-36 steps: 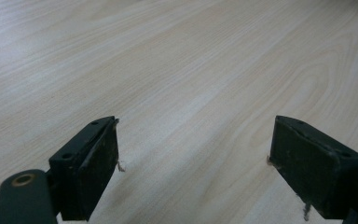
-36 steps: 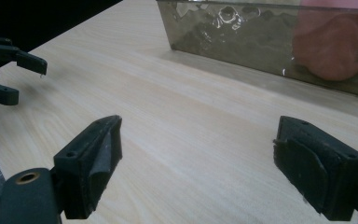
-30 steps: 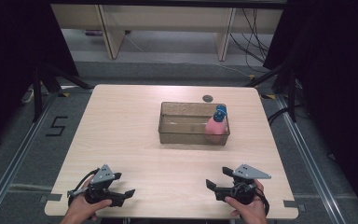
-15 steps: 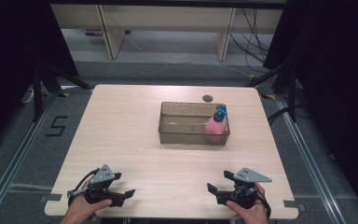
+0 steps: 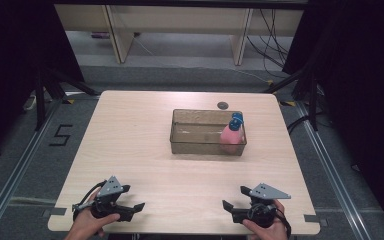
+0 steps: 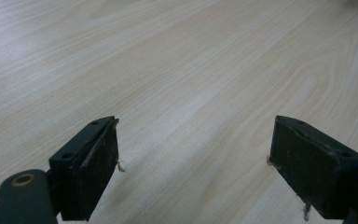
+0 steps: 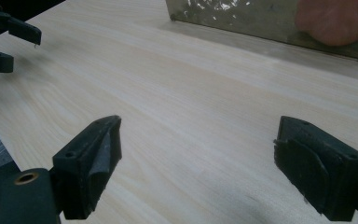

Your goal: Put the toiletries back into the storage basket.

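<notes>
A clear plastic bin (image 5: 200,134) stands right of the table's middle. A pink bottle (image 5: 231,135) with a blue cap (image 5: 236,120) leans in the bin's right end. Both grippers are far from the bin, near the table's front edge. My left gripper (image 5: 136,210) rests at the front left, open and pointing right. My right gripper (image 5: 228,211) rests at the front right, open and pointing left. In the left gripper view the gripper (image 6: 193,140) has bare wood between its jaws. In the right gripper view the gripper (image 7: 198,135) is empty too, with the bin (image 7: 261,18) and bottle (image 7: 340,21) beyond it.
A small dark disc (image 5: 223,105) lies on the table behind the bin. The left gripper's jaws (image 7: 4,35) show at the top left of the right gripper view. A floor mark "5" (image 5: 60,135) lies left of the table. Cables (image 5: 275,45) trail at the back right.
My right gripper has slid a little toward the table's front edge. The left gripper, bin and bottle have stayed put.
</notes>
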Action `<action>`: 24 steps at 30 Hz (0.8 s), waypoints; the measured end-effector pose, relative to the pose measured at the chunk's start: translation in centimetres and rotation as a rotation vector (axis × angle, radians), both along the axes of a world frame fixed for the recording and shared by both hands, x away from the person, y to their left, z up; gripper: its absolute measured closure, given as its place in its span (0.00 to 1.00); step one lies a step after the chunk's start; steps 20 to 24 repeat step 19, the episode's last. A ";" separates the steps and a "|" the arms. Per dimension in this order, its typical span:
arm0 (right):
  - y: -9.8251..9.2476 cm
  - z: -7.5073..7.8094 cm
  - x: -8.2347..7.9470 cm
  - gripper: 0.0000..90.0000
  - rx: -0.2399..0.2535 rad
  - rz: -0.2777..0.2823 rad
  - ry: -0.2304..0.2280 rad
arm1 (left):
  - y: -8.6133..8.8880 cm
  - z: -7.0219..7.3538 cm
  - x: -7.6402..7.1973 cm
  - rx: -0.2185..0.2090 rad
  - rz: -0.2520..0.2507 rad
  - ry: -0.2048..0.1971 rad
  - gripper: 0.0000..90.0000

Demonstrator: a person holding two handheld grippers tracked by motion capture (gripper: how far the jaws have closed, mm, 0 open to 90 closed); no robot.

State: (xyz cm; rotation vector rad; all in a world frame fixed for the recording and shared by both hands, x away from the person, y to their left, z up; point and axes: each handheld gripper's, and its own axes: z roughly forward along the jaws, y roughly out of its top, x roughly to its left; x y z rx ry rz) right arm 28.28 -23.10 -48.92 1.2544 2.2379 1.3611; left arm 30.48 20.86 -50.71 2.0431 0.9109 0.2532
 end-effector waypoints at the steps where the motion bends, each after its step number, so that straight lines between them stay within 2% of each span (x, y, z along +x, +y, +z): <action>1: -0.1 0.0 0.1 0.17 -0.021 0.008 -0.024 | 0.0 0.0 0.0 0.004 -0.003 0.000 0.17; 4: 0.0 -0.1 0.1 0.17 -0.023 0.018 -0.023 | 0.0 0.0 0.0 0.006 0.000 -0.004 0.17; 5: 0.2 -0.2 0.0 0.17 -0.016 0.000 -0.004 | 0.0 0.0 0.0 0.003 0.000 -0.005 0.17; 6: 0.3 -0.2 0.0 0.17 -0.015 -0.005 -0.004 | -0.1 -0.1 0.0 -0.004 0.003 -0.005 0.17; 7: 0.1 -0.1 0.1 0.17 -0.038 0.007 -0.025 | 0.2 0.0 0.1 0.032 -0.005 -0.007 0.17; 8: 0.3 -0.2 0.0 0.17 -0.017 0.000 -0.004 | 0.2 0.0 0.1 0.034 -0.004 -0.006 0.17; 9: 0.3 -0.2 0.0 0.17 -0.017 0.002 -0.005 | 0.2 0.0 0.1 0.034 -0.005 -0.006 0.17; 10: 0.3 -0.2 0.0 0.17 -0.032 0.009 -0.015 | 0.0 -0.1 0.0 0.003 0.003 -0.003 0.17; 11: 0.1 -0.2 0.2 0.17 -0.062 0.015 -0.047 | 0.0 -0.1 0.0 0.001 0.001 -0.005 0.17; 15: 0.2 -0.2 0.1 0.17 -0.054 0.009 -0.021 | 0.0 0.0 0.0 0.008 -0.005 0.001 0.17; 16: 0.1 -0.2 0.1 0.17 -0.058 0.011 -0.033 | 0.0 0.0 0.0 0.005 -0.001 -0.004 0.17; 24: 0.2 -0.2 0.1 0.17 -0.044 0.015 -0.021 | 0.1 0.0 0.0 0.009 -0.007 0.003 0.17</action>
